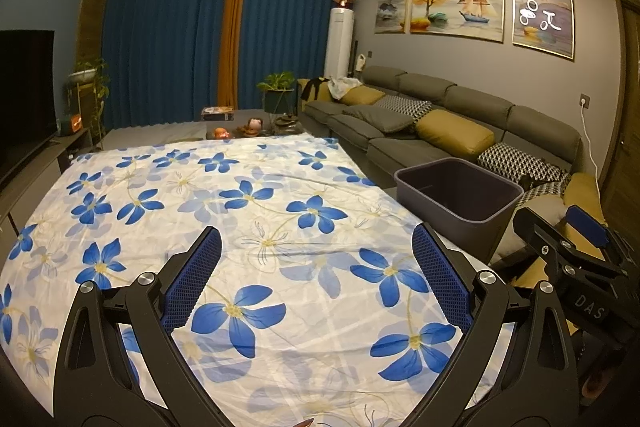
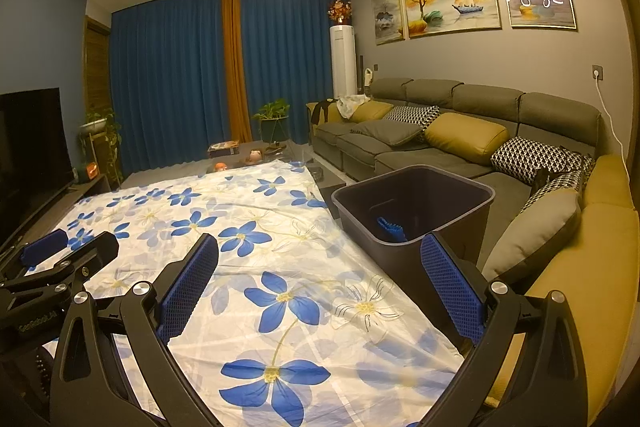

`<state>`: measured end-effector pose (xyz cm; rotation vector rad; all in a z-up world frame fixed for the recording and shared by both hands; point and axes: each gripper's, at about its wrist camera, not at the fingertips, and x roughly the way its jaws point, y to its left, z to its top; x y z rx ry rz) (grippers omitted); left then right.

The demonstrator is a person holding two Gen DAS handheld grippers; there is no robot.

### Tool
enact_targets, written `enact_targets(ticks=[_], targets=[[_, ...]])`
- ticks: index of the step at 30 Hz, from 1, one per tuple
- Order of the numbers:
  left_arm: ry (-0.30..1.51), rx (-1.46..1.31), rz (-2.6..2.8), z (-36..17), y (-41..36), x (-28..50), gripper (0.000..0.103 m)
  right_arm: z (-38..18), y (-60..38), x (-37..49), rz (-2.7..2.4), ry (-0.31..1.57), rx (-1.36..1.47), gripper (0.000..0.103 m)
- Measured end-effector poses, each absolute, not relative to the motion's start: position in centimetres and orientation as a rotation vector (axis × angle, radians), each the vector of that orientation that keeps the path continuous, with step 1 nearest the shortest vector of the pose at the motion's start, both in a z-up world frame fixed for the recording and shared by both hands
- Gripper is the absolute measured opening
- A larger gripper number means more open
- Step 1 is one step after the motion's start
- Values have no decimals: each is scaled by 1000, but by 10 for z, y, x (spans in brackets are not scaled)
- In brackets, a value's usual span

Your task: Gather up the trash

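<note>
A dark grey bin (image 1: pixel 460 227) stands off the table's right edge, beside the sofa. In the right wrist view the bin (image 2: pixel 416 167) holds a small blue ridged object (image 2: pixel 390 227) at its bottom. My left gripper (image 1: pixel 316 247) hovers open over the floral cloth, nothing between its blue pads. My right gripper (image 2: pixel 320 247) is open too, over the cloth's right side just short of the bin. Each gripper shows in the other's view: the right gripper (image 1: pixel 556 221) at the far right, the left gripper (image 2: pixel 76 243) at the far left. No loose trash shows on the cloth.
A white cloth with blue flowers (image 1: pixel 248 211) covers the table. A grey sofa (image 2: pixel 440 147) with yellow and patterned cushions runs along the right. A TV (image 1: pixel 24 95) stands left. Beyond the table's far end are a low table with small items (image 1: pixel 240 129) and potted plants.
</note>
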<state>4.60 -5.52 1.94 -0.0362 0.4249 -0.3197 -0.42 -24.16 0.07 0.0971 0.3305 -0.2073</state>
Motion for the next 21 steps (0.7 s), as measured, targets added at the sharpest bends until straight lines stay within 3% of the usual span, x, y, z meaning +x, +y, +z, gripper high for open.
enact_targets(ticks=[21], targets=[[429,-37,-291,17,-56,47,97,0,-240,-3,-201,333,98,97]])
